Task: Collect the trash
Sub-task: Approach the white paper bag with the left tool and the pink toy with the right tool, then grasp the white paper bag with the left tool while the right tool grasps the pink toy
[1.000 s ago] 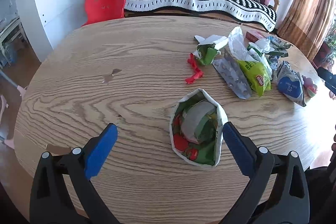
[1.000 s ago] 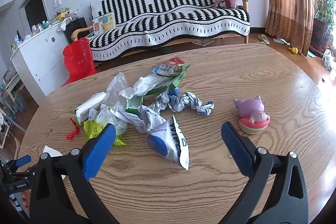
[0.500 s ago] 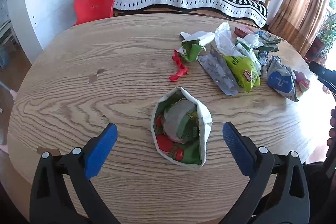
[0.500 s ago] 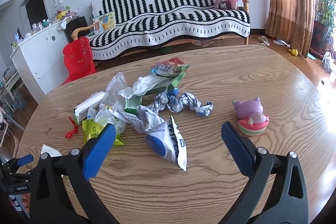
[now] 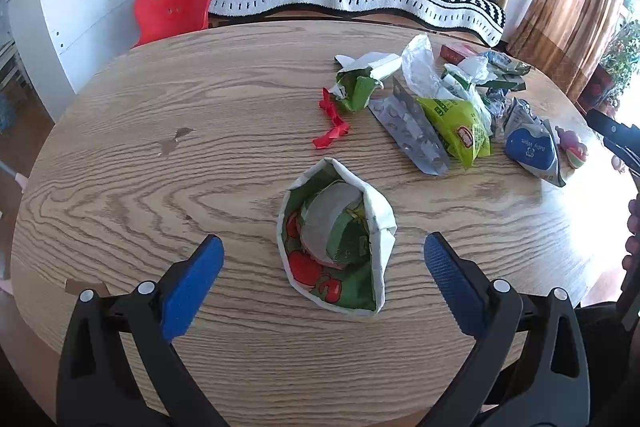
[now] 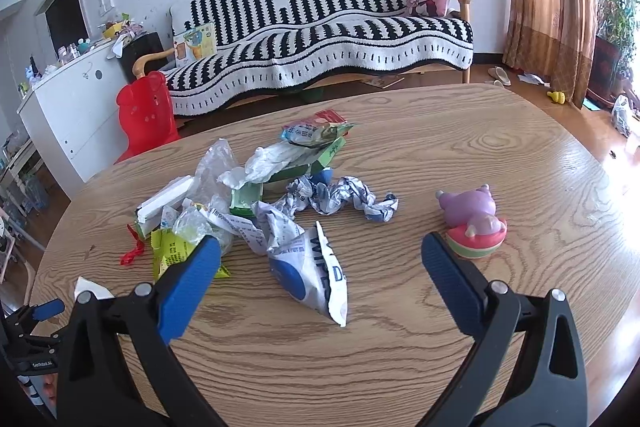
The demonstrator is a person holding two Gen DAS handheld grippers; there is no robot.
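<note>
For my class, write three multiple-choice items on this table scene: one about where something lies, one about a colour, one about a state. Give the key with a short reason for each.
1. Where does the open paper bag lie?
A. between the left gripper's fingers
B. on the sofa
C. under the toy

2. What colour is the twisted strip beside the trash pile?
A. blue
B. red
C. white

3. How is the right gripper?
A. shut on the wipes packet
B. shut on the toy
C. open, holding nothing

Key:
1 A, the bag sits on the table between the blue pads.
2 B, it shows bright red against the wood.
3 C, its fingers stand wide apart, with the wipes packet between them, not gripped.
</note>
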